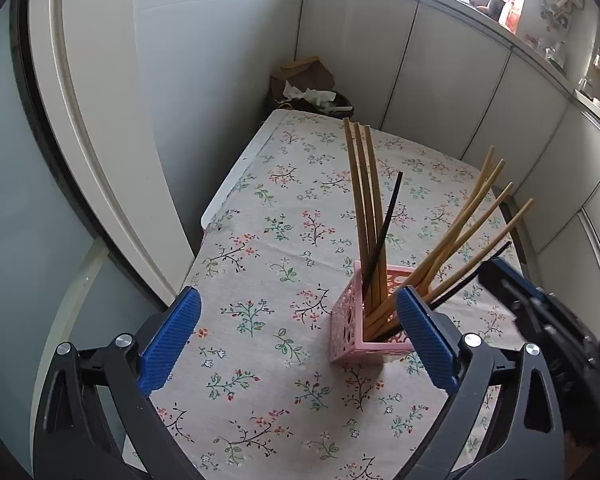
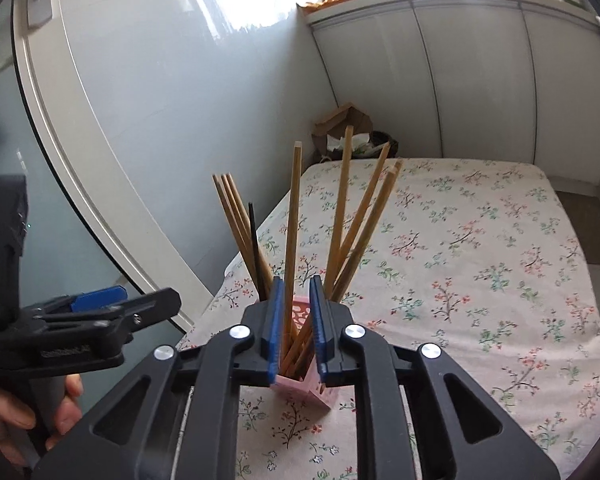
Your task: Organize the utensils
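A pink lattice holder [image 1: 350, 330] stands on the floral tablecloth [image 1: 260, 240] and holds several wooden chopsticks [image 1: 364, 200] and black chopsticks [image 1: 384, 228]. My left gripper [image 1: 298, 338] is open and empty, just left of and before the holder. My right gripper [image 2: 296, 320] hovers right over the holder [image 2: 304, 388], its pads a narrow gap apart around one upright wooden chopstick [image 2: 293, 232]. I cannot tell whether the pads touch it. The right gripper also shows at the right edge of the left wrist view [image 1: 500, 276], beside a black chopstick tip.
White cabinet doors [image 1: 440, 80] line the back. A brown paper bag and a dark bin [image 1: 312, 88] stand beyond the table's far end. A curved white door frame [image 1: 100, 140] runs along the left. The left gripper body [image 2: 80, 320] and hand show at the left.
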A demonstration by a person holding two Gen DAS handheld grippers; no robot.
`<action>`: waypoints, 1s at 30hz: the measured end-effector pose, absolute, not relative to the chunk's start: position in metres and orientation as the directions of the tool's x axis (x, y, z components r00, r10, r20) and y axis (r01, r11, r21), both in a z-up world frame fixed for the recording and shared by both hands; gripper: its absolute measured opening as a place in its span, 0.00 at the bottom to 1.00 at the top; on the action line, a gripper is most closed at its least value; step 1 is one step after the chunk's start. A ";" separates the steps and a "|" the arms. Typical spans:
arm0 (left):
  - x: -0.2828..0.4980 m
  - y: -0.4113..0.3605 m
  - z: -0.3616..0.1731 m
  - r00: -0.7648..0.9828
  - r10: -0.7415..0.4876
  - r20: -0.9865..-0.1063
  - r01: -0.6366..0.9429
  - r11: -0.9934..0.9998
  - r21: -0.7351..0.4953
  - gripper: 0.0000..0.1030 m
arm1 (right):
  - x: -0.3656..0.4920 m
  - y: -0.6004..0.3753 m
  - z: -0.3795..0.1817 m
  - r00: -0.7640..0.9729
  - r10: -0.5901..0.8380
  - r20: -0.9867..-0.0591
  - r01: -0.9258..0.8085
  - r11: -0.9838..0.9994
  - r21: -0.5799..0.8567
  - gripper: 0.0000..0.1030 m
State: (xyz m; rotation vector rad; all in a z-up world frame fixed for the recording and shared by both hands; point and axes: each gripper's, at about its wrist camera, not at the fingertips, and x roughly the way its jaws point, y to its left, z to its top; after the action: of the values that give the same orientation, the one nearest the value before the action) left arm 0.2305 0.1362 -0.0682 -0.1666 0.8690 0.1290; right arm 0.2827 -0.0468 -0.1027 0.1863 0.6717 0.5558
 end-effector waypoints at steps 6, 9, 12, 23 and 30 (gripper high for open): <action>0.218 0.124 -0.051 0.656 0.026 -0.754 -0.155 0.983 -0.102 0.93 | 0.257 -0.077 -0.065 0.647 0.540 -0.539 -0.402 0.842 0.360 0.35; 0.206 0.113 -0.039 0.664 0.034 -0.747 -0.143 0.986 -0.082 0.93 | 0.231 -0.095 -0.046 0.650 0.539 -0.536 -0.397 0.842 0.364 0.48; 0.186 0.098 -0.024 0.674 -0.002 -0.738 -0.105 0.989 -0.099 0.93 | 0.208 -0.109 -0.032 0.678 0.498 -0.541 -0.367 0.867 0.338 0.62; 0.102 0.048 0.013 0.777 0.033 -0.629 -0.052 0.999 -0.011 0.93 | 0.112 -0.136 -0.018 0.807 0.290 -0.514 -0.276 0.955 0.105 0.94; 0.087 0.031 0.019 0.822 0.083 -0.563 -0.047 0.996 0.079 0.93 | 0.091 -0.142 -0.018 0.817 0.274 -0.508 -0.255 0.961 0.109 0.94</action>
State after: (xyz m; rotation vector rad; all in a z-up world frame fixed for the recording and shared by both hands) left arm 0.0870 0.0306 0.0193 0.0622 0.6013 0.0695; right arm 0.0915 -0.1421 -0.0175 0.0364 0.5470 0.2822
